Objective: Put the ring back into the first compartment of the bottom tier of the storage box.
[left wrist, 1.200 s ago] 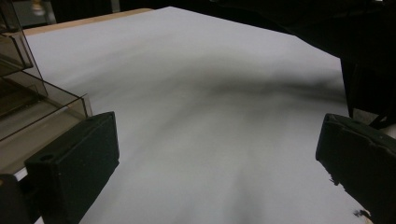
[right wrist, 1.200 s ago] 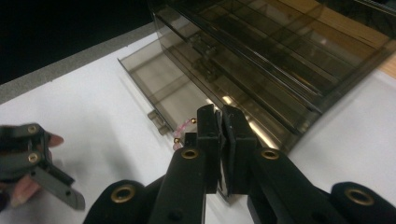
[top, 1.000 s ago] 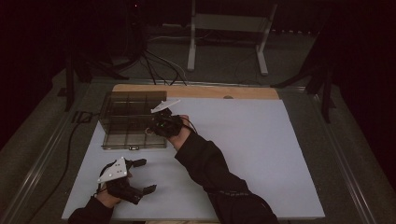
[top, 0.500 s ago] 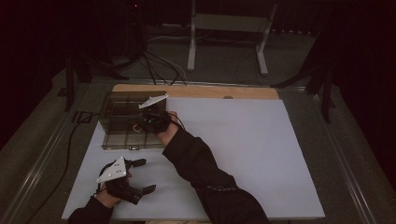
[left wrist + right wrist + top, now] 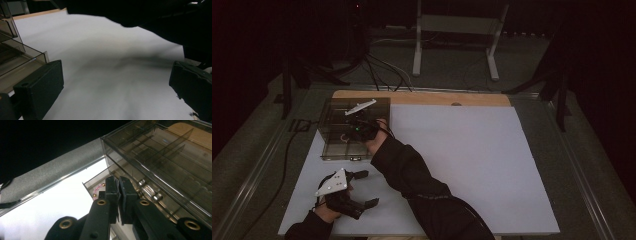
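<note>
High view: a smoked clear plastic organizer box (image 5: 343,131) sits in the upper left of the white table sheet (image 5: 462,150), just below the wooden strip (image 5: 422,97). The right gripper (image 5: 357,126) reaches over it on a dark sleeve; the left gripper (image 5: 354,192) rests in the lower left of the frame, jaws spread wide and empty.

Left gripper view: its two black jaws stand far apart at the bottom corners, bare sheet between them, the box's corner (image 5: 15,47) at the left edge.

Right gripper view: the right gripper (image 5: 119,195) has its jaws pressed together at centre frame — whether a thin lip of the box (image 5: 160,157) lies between them I cannot tell.

Likely risk: the box is light and unbraced, so a pull could drag or tip it — or the jaws could slip off the slick plastic.
</note>
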